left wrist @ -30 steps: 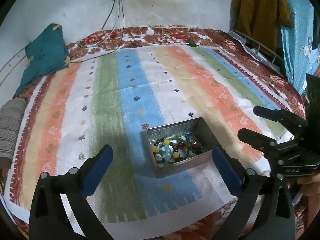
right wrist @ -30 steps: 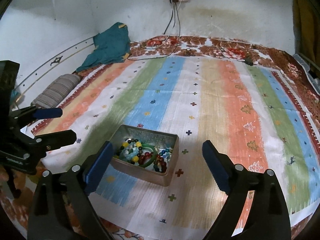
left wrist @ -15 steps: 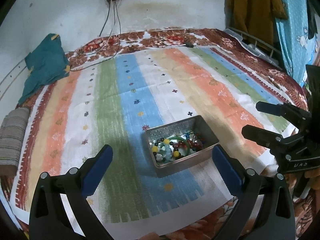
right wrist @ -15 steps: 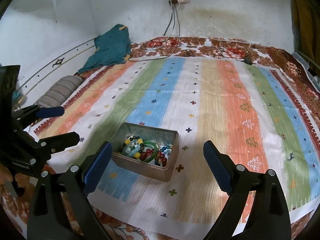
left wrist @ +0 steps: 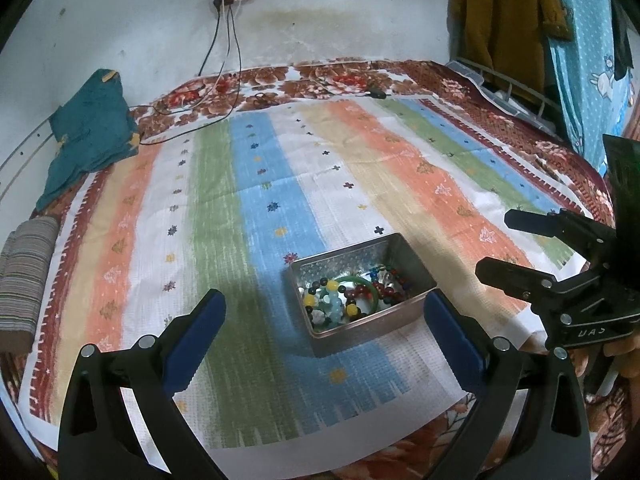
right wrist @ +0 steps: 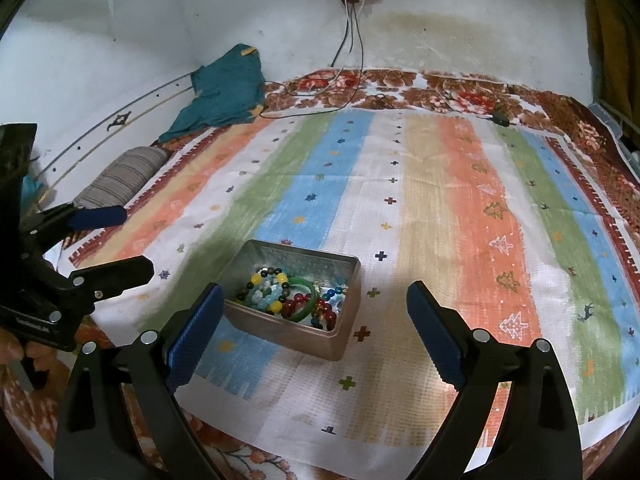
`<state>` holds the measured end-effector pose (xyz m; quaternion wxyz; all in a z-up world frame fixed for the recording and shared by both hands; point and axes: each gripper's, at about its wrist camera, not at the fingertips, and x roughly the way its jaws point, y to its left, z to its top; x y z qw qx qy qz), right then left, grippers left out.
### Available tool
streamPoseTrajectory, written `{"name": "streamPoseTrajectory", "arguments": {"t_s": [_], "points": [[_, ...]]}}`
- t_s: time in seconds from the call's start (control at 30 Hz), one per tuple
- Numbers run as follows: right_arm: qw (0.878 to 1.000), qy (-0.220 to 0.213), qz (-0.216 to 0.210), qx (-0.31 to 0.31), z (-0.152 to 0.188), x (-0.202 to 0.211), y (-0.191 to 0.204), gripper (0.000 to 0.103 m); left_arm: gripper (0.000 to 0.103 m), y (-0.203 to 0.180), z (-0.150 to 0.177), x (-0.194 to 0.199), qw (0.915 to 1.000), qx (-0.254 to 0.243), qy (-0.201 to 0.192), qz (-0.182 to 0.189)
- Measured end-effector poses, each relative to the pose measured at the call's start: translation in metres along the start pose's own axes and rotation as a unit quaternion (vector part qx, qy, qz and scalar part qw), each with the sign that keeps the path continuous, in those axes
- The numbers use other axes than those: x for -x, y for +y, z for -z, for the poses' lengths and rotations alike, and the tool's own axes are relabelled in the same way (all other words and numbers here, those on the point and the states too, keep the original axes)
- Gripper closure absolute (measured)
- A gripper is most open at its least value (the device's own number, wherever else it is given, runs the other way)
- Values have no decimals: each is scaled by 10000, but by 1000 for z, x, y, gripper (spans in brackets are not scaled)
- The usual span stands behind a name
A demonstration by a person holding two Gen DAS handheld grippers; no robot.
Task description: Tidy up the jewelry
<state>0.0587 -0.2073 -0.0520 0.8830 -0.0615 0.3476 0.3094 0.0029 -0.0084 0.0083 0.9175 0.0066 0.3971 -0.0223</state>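
From the left wrist camera I see my left gripper [left wrist: 324, 316] with its jaws spread wide and nothing between them. The metal tin [left wrist: 416, 316] sits on the striped cloth [left wrist: 256, 184], just ahead of the blue pads and toward the right-hand one, at about 1 o'clock from the gap's middle. Inside the tin lie a green bangle [left wrist: 370, 283] and a tangle of bead bracelets [left wrist: 326, 304] in yellow, pale blue, dark red and black; the bangle lies among the beads, and I cannot tell which strands it rests on.

My right gripper [left wrist: 498, 246] shows at 3 o'clock in this view, off the cloth's right edge, its two black fingers apart and empty.

From the right wrist camera, the right gripper [right wrist: 314, 314] is also wide open, and the tin [right wrist: 280, 330] lies at 11 o'clock from the gap, its near left corner just beside the left pad. The left gripper [right wrist: 122, 244] comes in at 9 o'clock, jaws parted. A teal cloth [right wrist: 224, 92] lies at 11 o'clock by the wall, with a striped roll [right wrist: 120, 180] nearer, at 10 o'clock.
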Motion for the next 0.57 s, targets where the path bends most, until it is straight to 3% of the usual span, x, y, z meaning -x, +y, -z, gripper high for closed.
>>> {"name": "streamPoseTrajectory", "arguments": {"t_s": [0.57], "points": [[9999,-67,-109,-68,-1,1,-2,10,6,3,2,-1,9997,158,60,158]]}}
